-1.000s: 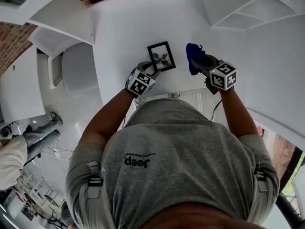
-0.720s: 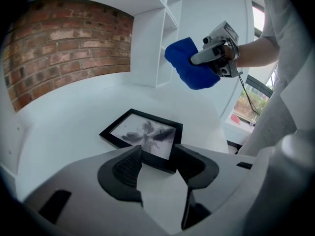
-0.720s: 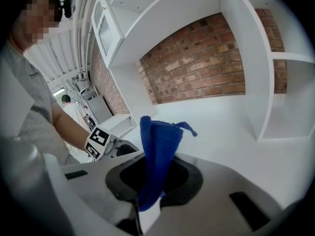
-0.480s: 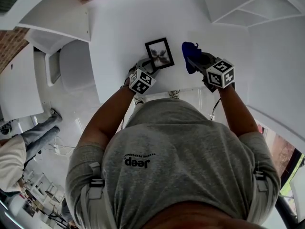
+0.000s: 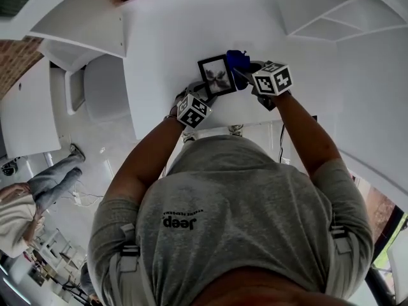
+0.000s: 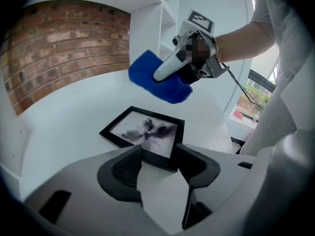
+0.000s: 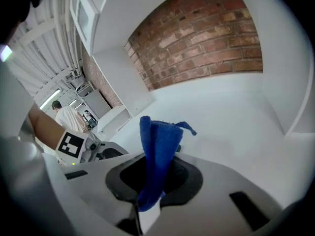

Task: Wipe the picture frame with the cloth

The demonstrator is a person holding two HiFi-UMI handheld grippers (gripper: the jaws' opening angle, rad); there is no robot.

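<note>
A black picture frame (image 5: 215, 75) with a dark flower print lies flat on the white table (image 5: 166, 37). My left gripper (image 5: 199, 92) sits at its near corner. In the left gripper view the frame (image 6: 145, 132) has that corner between the jaws of the left gripper (image 6: 157, 159). Those jaws have just been opening and their pads stand off the frame. My right gripper (image 5: 243, 72) is shut on a blue cloth (image 5: 237, 58) that hangs just over the frame's right side. The cloth (image 7: 156, 146) stands pinched between the right jaws; it also shows as the cloth (image 6: 158, 80) above the frame.
White shelving (image 5: 331, 11) stands to the right and a white chair (image 5: 105, 88) to the left of the table. A brick wall (image 6: 59, 48) runs behind. A person (image 5: 25, 203) stands on the floor far left. The table's front edge lies just under my grippers.
My right gripper has carried the blue cloth left and down, from beside the frame to over its right side. The left gripper stays at the frame's near corner.
</note>
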